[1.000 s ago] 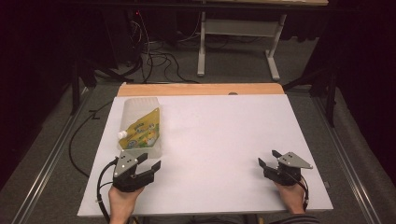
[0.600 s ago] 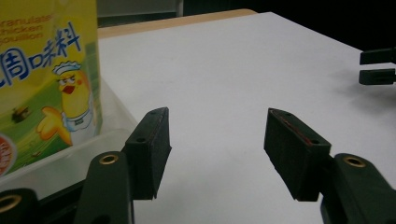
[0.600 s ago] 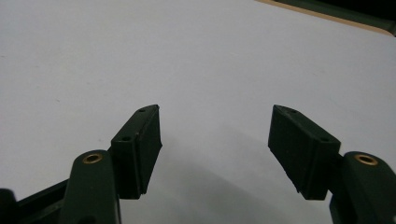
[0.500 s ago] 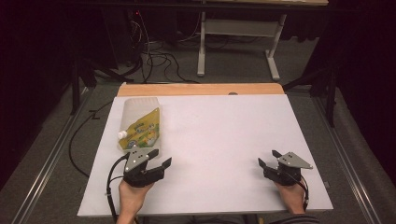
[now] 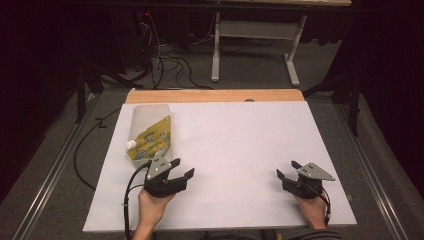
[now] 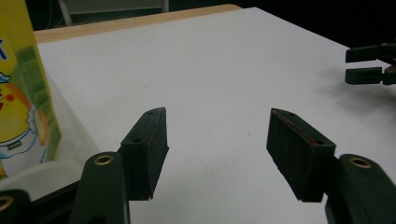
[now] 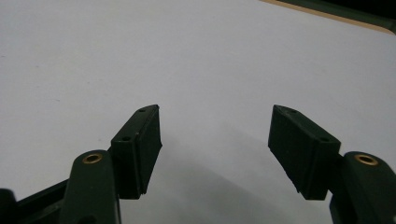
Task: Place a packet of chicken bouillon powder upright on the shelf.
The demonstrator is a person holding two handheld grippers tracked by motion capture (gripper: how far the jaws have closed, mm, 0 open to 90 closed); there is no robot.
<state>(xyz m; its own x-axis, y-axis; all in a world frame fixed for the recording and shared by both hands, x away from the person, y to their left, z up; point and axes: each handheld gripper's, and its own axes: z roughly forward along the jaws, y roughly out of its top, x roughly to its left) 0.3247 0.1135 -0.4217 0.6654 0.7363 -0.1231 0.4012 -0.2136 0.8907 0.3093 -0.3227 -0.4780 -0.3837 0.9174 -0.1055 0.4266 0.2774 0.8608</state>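
Table (image 5: pixel 240 150) with white top and wooden far edge carries one flat yellow-green printed pouch with a white spout (image 5: pixel 149 135), lying near its left edge, well back from the near edge. Left tool (image 5: pixel 181 170) sits just nearer than the pouch, by the near-left part, jaws spread, nothing between them. Right tool (image 5: pixel 286 170) rests by the near-right corner, jaws likewise apart and empty, well apart from the pouch.

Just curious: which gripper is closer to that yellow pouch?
Left. The left gripper sits just in front of the pouch, apart from it; the right gripper is far across the table.
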